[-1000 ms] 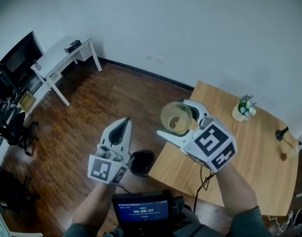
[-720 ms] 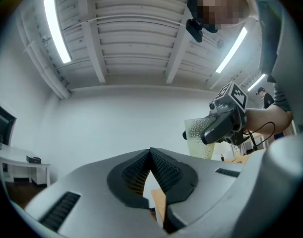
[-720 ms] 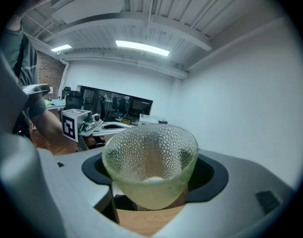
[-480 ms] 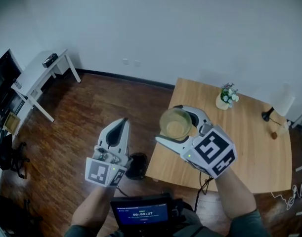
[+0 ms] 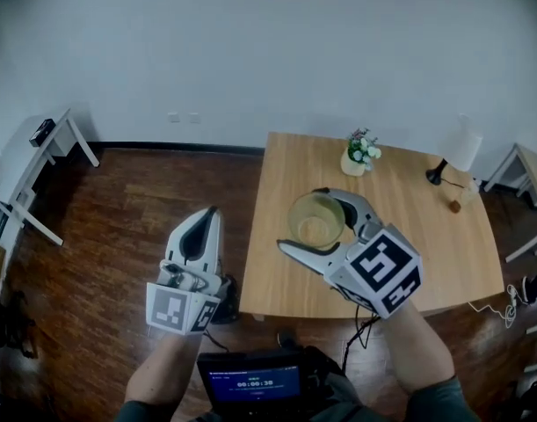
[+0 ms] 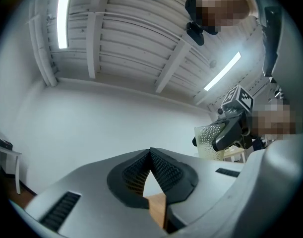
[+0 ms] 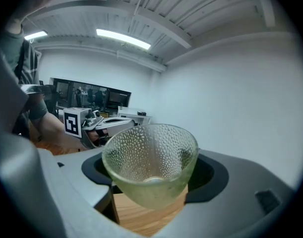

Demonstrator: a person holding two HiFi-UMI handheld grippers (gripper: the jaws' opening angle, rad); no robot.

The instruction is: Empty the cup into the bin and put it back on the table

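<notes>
Bin (image 5: 226, 299) mostly behind left claw (image 5: 207, 216); desk (image 5: 18, 161) off-frame

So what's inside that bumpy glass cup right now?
Nothing visible: the cup shows a bare bottom through its open mouth. The fingers of the right gripper cover parts of its outer sides, and the dimpled glass blurs whatever is behind.

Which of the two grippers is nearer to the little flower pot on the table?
Right. The right gripper holds the cup over the table, short of the flower pot; the left gripper hangs over the floor, off the table's left edge.
</notes>
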